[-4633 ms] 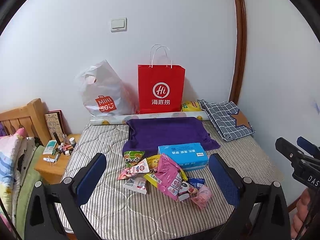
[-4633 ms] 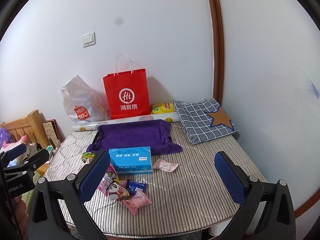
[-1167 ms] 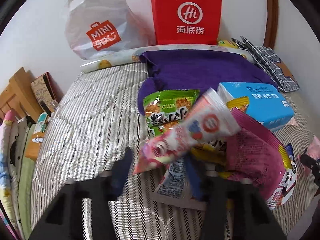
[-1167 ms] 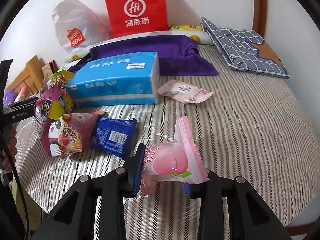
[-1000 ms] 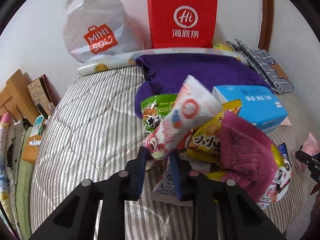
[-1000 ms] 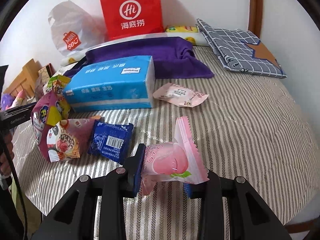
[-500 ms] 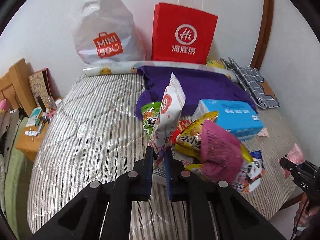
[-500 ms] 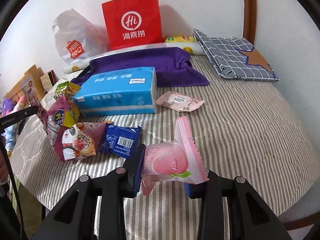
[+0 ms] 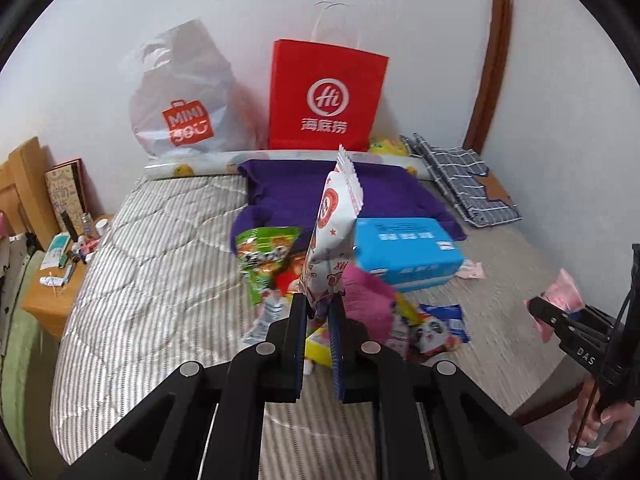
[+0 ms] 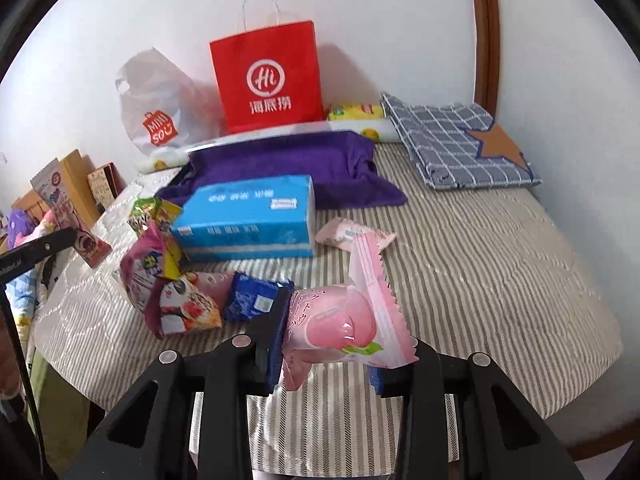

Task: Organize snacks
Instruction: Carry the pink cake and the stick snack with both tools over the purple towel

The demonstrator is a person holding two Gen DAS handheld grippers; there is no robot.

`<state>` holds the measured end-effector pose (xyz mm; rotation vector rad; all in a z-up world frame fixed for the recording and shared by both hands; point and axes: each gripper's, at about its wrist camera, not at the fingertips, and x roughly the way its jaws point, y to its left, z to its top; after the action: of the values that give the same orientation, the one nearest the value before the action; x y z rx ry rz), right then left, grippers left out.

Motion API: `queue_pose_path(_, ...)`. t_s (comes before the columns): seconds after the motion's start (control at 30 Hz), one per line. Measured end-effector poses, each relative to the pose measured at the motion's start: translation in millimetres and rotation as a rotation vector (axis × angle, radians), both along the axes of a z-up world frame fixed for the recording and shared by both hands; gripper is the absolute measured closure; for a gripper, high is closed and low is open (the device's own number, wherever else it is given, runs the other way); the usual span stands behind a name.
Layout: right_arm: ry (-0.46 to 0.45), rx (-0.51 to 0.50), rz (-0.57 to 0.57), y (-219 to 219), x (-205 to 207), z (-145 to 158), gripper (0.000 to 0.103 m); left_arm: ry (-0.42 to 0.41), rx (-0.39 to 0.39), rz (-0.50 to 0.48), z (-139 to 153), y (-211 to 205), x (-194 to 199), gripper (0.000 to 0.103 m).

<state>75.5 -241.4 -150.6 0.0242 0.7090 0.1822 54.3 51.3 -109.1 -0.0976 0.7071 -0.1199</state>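
The left tool point(image 9: 318, 314) is clamping the lower end of a white snack packet point(image 9: 334, 222), which is standing up tall above the jaws, its crimped top edge pointing toward the red paper bag point(image 9: 326, 96) at the wall. The right tool point(image 10: 326, 334) is clamped on a pink peach-print snack packet point(image 10: 344, 320), gripping it across its puffed middle, with one sealed fin sticking up. Both packets are hanging clear of the striped bed point(image 10: 480, 248).

The rest of the snacks are lying in a loose heap beside the blue tissue pack point(image 10: 248, 216): a green packet point(image 9: 266, 254), a magenta bag point(image 10: 146, 276), a small blue packet point(image 10: 254, 296), and a pale pink packet point(image 10: 346, 234) just to the right of the tissue pack.

These packets look light, air-filled and crinkly, with slick film that could slide between the pads. A pinch on a flat sealed edge should hold more surely than a squeeze across the puffed body, which may crush the contents.
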Motion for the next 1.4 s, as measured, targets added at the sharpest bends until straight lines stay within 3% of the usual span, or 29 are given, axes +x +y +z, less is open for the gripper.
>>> queue_pose_path(0.3, -0.041, 0.013, 0.013, 7, 21, 28, 0.069, -0.004, -0.028, -0.060, 13, -27, 19, 0.092)
queue_pose_path(0.73, -0.071, 0.016, 0.051, 19, 74, 52, 0.069, 0.007, -0.038, -0.129, 25, -57, 78, 0.092)
queue_pose_path(1.4, -0.080, 0.009, 0.077, 41, 201, 69, 0.069, 0.029, 0.054, -0.015, 40, -18, 191, 0.092)
